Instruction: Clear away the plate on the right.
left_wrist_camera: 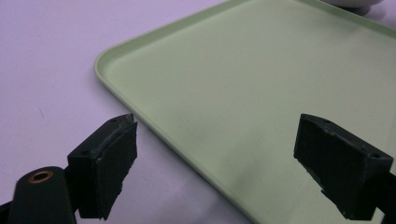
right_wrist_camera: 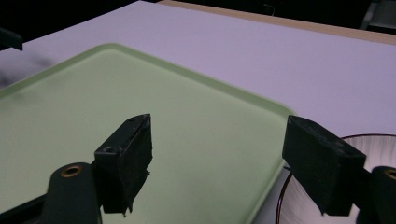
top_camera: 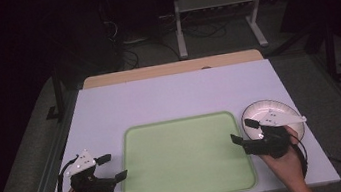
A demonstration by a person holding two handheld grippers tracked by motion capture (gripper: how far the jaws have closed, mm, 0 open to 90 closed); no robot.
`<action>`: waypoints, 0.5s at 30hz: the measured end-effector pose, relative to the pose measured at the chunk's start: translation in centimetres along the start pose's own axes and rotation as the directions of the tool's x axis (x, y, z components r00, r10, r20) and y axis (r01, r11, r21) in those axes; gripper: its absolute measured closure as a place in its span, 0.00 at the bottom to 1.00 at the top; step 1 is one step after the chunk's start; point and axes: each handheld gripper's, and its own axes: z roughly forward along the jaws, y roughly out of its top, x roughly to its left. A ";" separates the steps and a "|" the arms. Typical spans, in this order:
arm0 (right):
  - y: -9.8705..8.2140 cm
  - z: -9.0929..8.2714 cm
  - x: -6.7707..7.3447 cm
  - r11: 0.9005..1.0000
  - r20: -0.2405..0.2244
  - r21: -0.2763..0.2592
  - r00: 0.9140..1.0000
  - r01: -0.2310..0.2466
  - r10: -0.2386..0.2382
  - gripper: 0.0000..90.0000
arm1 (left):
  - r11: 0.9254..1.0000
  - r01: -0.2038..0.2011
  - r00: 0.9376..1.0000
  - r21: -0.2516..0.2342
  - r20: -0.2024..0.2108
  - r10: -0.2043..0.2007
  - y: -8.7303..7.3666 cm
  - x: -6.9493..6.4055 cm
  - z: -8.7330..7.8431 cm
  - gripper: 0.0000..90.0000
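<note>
Pale green rectangular plastic tray [top_camera: 186,159] lies flat at the middle of the table's near edge, on the white table top [top_camera: 178,95]; I see nothing on it. My left gripper [top_camera: 110,167] sits at the table's near left corner, jaws spread wide and holding nothing, its inner jaw reaching over the tray's left rim. My right gripper [top_camera: 243,132] is near the table's right edge, jaws likewise wide apart and empty, straddling the tray's right rim. White ribbed paper plate [top_camera: 281,109] rests just beside the tray's far right corner, partly under my right gripper.
</note>
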 end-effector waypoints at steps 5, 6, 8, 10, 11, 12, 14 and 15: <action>0.0 0.0 -0.1 1.000 -0.003 0.007 1.000 0.001 -0.001 0.26 | 1.000 -0.001 1.000 0.000 -0.001 0.001 0.0 0.0 -0.1 0.15; 0.1 -0.1 -0.1 1.000 0.001 0.010 1.000 0.008 -0.008 0.26 | 1.000 0.002 1.000 -0.002 -0.002 -0.002 0.0 0.1 -0.1 0.15; 0.2 -0.3 -0.1 1.000 0.006 0.011 1.000 0.013 -0.013 0.26 | 1.000 0.001 1.000 -0.002 -0.002 -0.001 0.0 0.1 -0.1 0.15; 0.2 -0.4 -0.2 1.000 0.007 0.012 1.000 0.013 -0.013 0.26 | 1.000 0.000 1.000 -0.002 -0.002 0.000 0.0 0.1 -0.1 0.15; 0.2 -0.7 -0.3 1.000 0.007 0.015 1.000 0.005 -0.005 0.26 | 1.000 0.001 1.000 -0.002 -0.001 -0.001 0.0 0.1 -0.1 0.15; 0.2 -0.8 -0.4 1.000 0.011 0.021 1.000 0.003 -0.003 0.25 | 1.000 0.000 1.000 0.000 0.000 0.000 0.0 0.1 -0.1 0.15; 0.2 -0.9 -0.5 1.000 0.015 0.021 1.000 0.003 -0.003 0.25 | 1.000 -0.001 1.000 0.000 0.000 0.001 0.0 0.1 -0.1 0.15; 0.2 -1.1 -0.7 1.000 0.020 0.027 1.000 -0.004 0.004 0.25 | 1.000 -0.002 1.000 0.000 0.001 0.002 0.0 0.1 -0.1 0.15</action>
